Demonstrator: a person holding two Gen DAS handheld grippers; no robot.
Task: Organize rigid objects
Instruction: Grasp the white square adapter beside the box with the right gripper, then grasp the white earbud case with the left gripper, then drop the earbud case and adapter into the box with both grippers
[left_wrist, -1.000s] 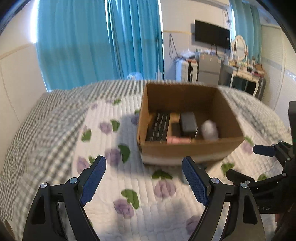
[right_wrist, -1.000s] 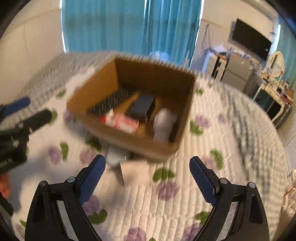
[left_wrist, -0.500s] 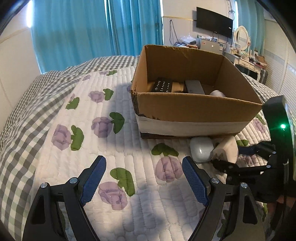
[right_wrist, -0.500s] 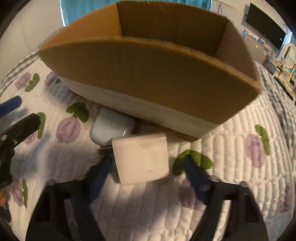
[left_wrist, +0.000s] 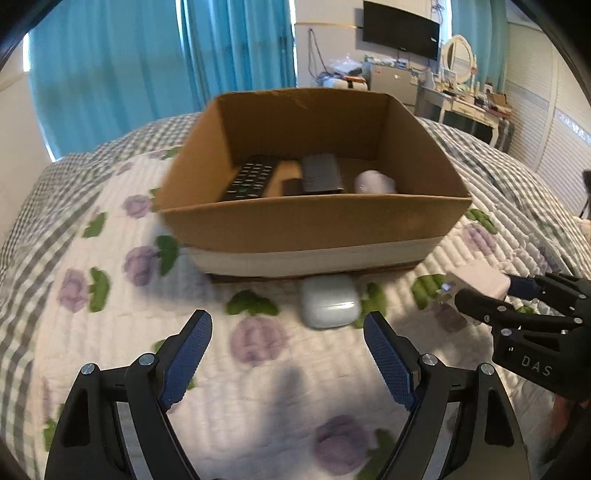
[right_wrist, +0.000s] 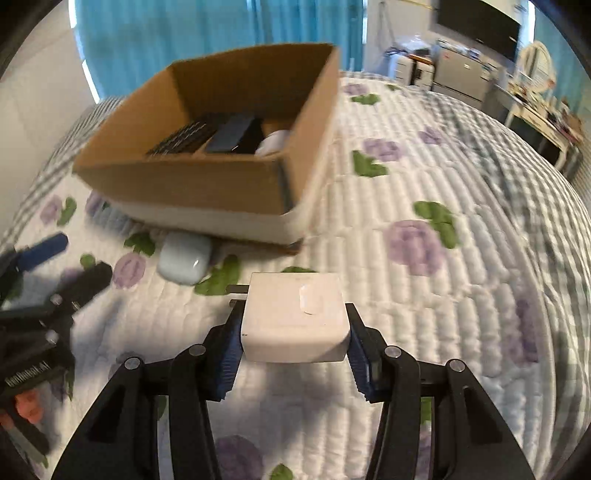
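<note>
The right gripper (right_wrist: 291, 343) has its jaws clamped on a white square plastic charger block (right_wrist: 295, 319) (prongs pointing left), lifted above the quilted floral bedspread (right_wrist: 424, 295). The left gripper (left_wrist: 288, 354) hovers with jaws spread wide before a pale blue rounded earbud case (left_wrist: 328, 301), which lies just beside the open brown cardboard box (left_wrist: 314, 221).

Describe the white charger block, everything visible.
The white charger block is a squarish plastic cube with rounded edges and a glossy, slightly scuffed top bearing a small oval mark. Two dark metal prongs stick out of its left side. The right gripper is shut on it, blue pads pressing its left and right faces, holding it roughly level above the quilt, apart from the cardboard box. In the left wrist view it shows at the far right.
</note>
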